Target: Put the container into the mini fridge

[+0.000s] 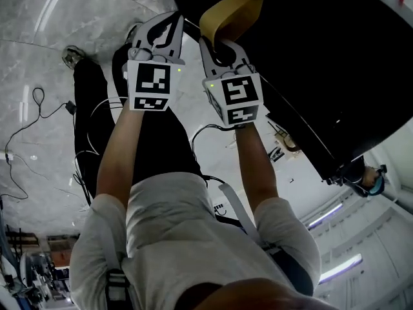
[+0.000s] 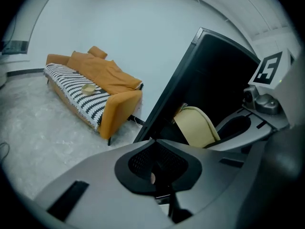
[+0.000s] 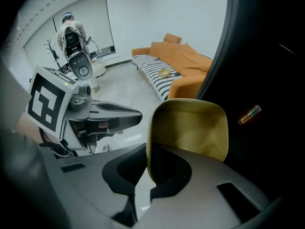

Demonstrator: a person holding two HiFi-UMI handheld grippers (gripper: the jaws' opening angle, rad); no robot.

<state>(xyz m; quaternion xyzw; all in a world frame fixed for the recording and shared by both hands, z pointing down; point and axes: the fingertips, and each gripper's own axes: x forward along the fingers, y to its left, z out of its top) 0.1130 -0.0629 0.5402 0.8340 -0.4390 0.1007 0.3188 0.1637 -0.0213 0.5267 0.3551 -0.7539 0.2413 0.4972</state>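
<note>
Head view: both grippers are held out ahead of the person's arms. The right gripper (image 1: 222, 44) is clamped on the yellow container (image 1: 231, 11), which sticks out past its tips and lies against the dark edge of the black mini fridge (image 1: 310, 57) that fills the upper right corner. The left gripper (image 1: 169, 19) is just beside it on the left, with its jaws drawn together and nothing between them. Below is pale marbled floor (image 1: 39, 57) with black cables (image 1: 39, 108) trailing across it.

Left gripper view: the left gripper (image 2: 155, 144) has its two jaws closed against each other and is empty. Just beyond them the container (image 2: 196, 125) shows as a pale yellow curved wall in front of the fridge's (image 2: 209, 75) dark face. Whether the two touch cannot be told. The right gripper (image 2: 224, 132) reaches in from the right edge to hold the container. An orange sofa (image 2: 95, 80) with a striped throw stands far off on the left, against a white wall.

Right gripper view: the right gripper (image 3: 152, 151) has its jaws nearly together, pinching the near wall of the container (image 3: 190, 125). The container stands upright between them, its open hollow facing the camera. The mini fridge (image 3: 267, 56) is a black mass along the right edge. The left gripper (image 3: 128, 116) hangs to the left, apart from the container. The sofa (image 3: 176, 66) lies behind.
</note>
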